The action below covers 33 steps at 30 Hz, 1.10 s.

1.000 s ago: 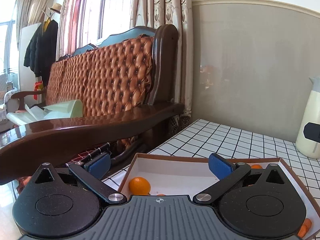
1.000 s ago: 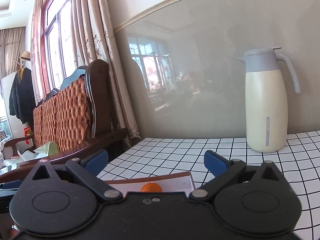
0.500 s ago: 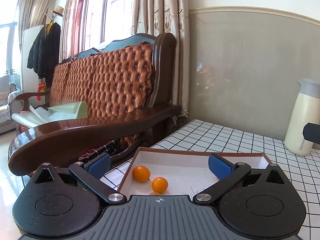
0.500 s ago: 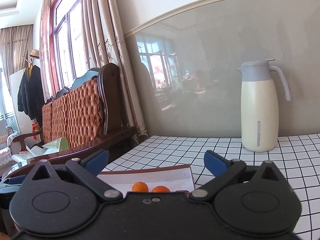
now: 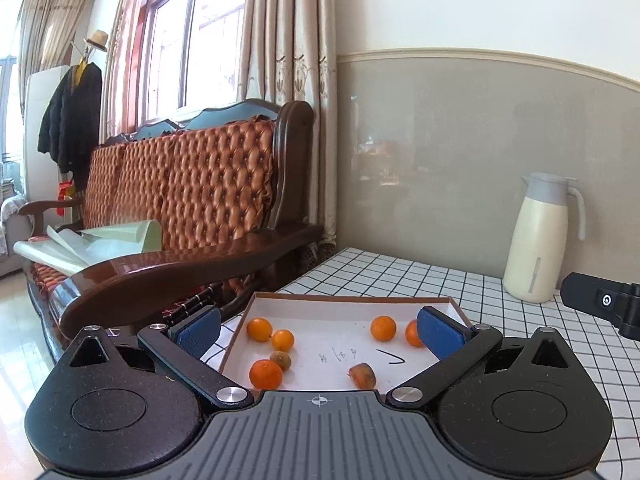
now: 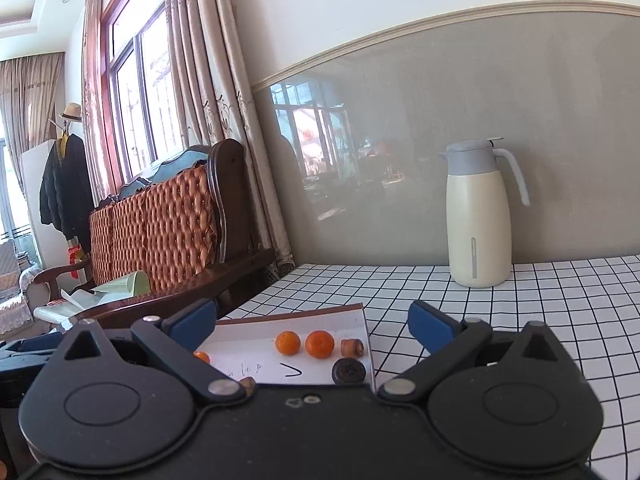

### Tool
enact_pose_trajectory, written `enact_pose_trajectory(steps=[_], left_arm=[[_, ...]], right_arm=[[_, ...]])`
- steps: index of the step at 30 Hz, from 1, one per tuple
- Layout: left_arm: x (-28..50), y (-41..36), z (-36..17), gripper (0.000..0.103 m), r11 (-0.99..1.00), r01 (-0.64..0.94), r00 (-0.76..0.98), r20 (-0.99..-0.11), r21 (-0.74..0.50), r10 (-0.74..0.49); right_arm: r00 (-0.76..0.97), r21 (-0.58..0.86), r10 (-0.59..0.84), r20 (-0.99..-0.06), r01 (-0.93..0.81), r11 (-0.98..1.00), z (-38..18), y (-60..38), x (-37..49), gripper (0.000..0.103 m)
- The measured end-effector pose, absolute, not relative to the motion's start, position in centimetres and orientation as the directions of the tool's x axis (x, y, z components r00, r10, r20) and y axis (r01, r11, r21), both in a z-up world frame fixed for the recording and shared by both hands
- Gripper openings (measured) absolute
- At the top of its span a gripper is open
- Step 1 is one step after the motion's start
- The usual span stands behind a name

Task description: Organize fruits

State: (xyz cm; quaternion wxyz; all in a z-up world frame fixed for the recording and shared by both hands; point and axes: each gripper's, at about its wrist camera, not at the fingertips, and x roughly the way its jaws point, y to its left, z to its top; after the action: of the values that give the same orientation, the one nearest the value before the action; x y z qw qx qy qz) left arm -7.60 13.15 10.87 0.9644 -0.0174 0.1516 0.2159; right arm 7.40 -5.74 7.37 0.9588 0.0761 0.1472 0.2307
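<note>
A shallow white cardboard box [image 5: 348, 304] with brown rims lies on the checked tablecloth and holds several small oranges [image 5: 265, 373]. A brownish, spoiled-looking fruit [image 5: 362, 375] lies near the box's front. In the right wrist view the same box [image 6: 256, 344] shows two oranges [image 6: 319, 344], a brown piece [image 6: 352, 347] and a dark round piece [image 6: 349, 371]. My left gripper [image 5: 319, 327] hangs open above the box's near side, nothing between its blue pads. My right gripper [image 6: 312, 320] is open too, held over the box's right end.
A cream thermos jug [image 5: 538, 240] stands at the back against the grey wall. A wooden sofa [image 5: 192, 216] with orange tufted cushions borders the table's left edge. The right gripper's black body [image 5: 600, 304] shows at the right in the left wrist view.
Both grippers have risen and pulled back from the box, so more of its inside and more fruits have come into view. Their fingers stayed open.
</note>
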Motion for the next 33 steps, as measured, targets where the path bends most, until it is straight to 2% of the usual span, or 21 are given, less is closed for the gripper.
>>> enact_pose_trajectory(steps=[6,15,26,33], left_arm=[[-11.6,11.9,11.8,0.103,0.941,-0.338,0.891,-0.322,-0.004,0.319],[-13.6,11.7,12.4,0.103,0.931,-0.364,0.885,-0.317,-0.018,0.340],[-13.4,11.9,11.7,0.103,0.927,-0.375,0.877,-0.326,-0.002,0.354],[-13.3,11.5,10.9,0.103,0.927,-0.374,0.870,-0.340,0.016,0.357]], right_arm=[[0.859,0.217,0.441,-0.260,-0.393,0.894,7.6,-6.8,4.1,0.097],[0.869,0.163,0.405,-0.283,-0.373,0.913,7.6,-6.8,2.1,0.097],[0.870,0.207,0.398,-0.292,-0.349,0.914,7.2,-7.8,2.6,0.097],[0.876,0.160,0.375,-0.303,-0.341,0.926,7.0,-7.2,2.4,0.097]])
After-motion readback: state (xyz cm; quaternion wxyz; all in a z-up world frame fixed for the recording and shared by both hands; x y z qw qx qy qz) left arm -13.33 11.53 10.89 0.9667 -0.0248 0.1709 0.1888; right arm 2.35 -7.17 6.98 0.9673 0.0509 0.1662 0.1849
